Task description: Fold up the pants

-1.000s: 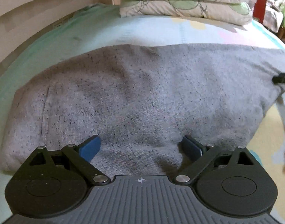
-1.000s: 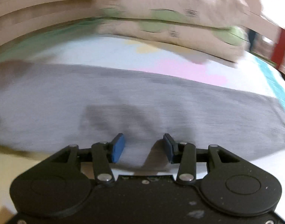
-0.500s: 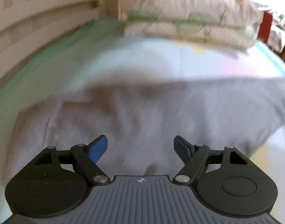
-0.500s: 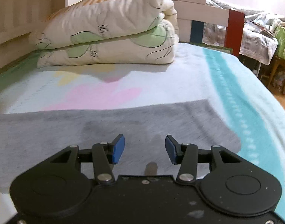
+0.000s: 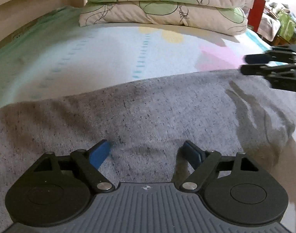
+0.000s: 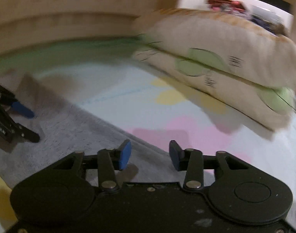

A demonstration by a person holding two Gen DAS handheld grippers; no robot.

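Note:
Grey speckled pants lie flat across the pastel bedsheet. My left gripper hovers low over the cloth's near part; its jaws are opening and only flat fabric lies under the gap. At the pants' far right corner my right gripper reaches in from the right. In the right wrist view the right gripper sits over the pants' far edge. Its jaws are closing with no cloth pinched between the blue pads. The left gripper shows at that view's left edge.
A folded leaf-print quilt lies at the head of the bed, blurred in the right wrist view. A wooden bed rail runs along the left. A red post and clutter stand beyond the right side.
The left view has shifted along the pants and the right gripper now shows at its right. The right view has swung left and tilted, and its jaws have narrowed.

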